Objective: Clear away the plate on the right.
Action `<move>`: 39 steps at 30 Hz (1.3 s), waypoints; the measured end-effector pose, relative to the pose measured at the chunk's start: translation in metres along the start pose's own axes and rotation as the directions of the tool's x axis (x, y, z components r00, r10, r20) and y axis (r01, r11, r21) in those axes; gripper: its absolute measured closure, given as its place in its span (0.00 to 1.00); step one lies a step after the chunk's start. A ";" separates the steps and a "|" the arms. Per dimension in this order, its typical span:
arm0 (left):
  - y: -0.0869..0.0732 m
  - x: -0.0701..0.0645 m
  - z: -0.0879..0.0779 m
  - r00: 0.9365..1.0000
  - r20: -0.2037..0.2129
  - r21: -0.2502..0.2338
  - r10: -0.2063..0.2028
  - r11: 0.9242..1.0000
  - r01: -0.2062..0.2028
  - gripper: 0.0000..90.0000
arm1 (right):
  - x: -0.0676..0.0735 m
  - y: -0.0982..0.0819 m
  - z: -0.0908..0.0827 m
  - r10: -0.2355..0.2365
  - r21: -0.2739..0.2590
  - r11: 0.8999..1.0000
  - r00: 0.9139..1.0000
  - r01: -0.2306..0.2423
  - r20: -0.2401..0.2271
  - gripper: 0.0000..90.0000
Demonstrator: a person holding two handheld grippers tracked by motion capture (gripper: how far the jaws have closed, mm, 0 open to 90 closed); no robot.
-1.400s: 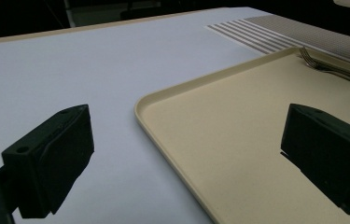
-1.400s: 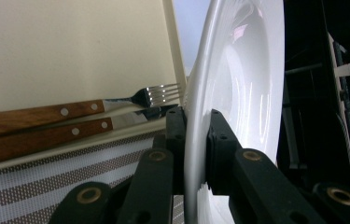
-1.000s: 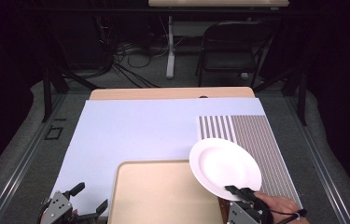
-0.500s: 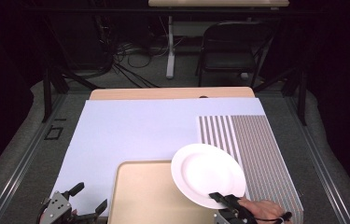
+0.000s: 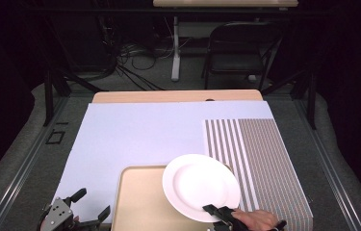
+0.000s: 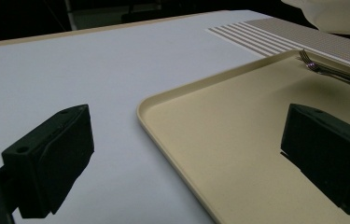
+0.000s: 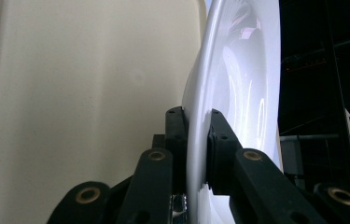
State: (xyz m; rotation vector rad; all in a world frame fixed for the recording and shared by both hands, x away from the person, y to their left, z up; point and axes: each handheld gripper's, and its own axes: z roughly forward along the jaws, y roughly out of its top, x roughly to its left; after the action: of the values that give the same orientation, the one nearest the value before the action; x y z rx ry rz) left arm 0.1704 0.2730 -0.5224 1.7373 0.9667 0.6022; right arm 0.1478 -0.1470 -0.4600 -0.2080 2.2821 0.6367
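A white plate [image 5: 200, 186] hangs above the right part of a beige tray [image 5: 137, 202] near the table's front edge. My right gripper [image 5: 215, 211] is shut on the plate's near rim, with a hand behind it. In the right gripper view the two jaws pinch the plate's edge [image 7: 196, 135], and the tray [image 7: 79, 93] lies below. My left gripper [image 5: 79, 211] rests at the front left with its jaws wide apart and nothing between them. In the left gripper view the tray's corner [image 6: 172, 112] lies between the jaws, and a fork [image 6: 336, 72] lies on the tray's far side under the plate [image 6: 336, 14].
A pale blue sheet [image 5: 139, 134] covers the table, and a striped mat [image 5: 260, 159] lies at the right. A folding chair [image 5: 240, 53] and cables stand beyond the far edge.
My right gripper has carried the plate leftward, from over the striped mat to over the tray. The left gripper has stayed in place.
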 end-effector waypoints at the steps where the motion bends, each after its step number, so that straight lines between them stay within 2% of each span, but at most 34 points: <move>1: 0.000 0.000 0.000 1.000 0.001 0.000 0.000 1.000 0.000 0.03 | 0.000 0.001 0.001 -0.007 -0.006 1.000 1.000 0.007 -0.003 0.91; 2: 0.000 0.000 0.000 1.000 0.002 0.004 0.000 1.000 0.000 0.03 | 0.000 0.002 0.002 -0.021 -0.010 1.000 1.000 0.021 -0.004 0.91; 4: 0.000 0.000 0.000 1.000 0.002 0.002 -0.001 1.000 0.001 0.03 | 0.003 0.003 0.004 -0.003 -0.007 1.000 1.000 0.003 -0.008 0.91; 24: 0.000 0.001 -0.001 1.000 0.004 0.003 0.000 1.000 0.000 0.03 | 0.029 0.015 0.031 -0.019 -0.017 1.000 0.998 0.018 -0.054 0.91; 39: 0.000 0.001 0.000 1.000 0.005 0.005 0.002 1.000 -0.002 0.03 | 0.036 0.012 0.048 -0.022 -0.002 1.000 0.997 0.022 -0.076 0.91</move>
State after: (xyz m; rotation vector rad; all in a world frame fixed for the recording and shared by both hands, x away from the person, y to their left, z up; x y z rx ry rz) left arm 0.1707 0.2739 -0.5223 1.7434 0.9635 0.5975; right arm 0.1489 -0.1112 -0.5096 -0.2619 2.3487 0.6290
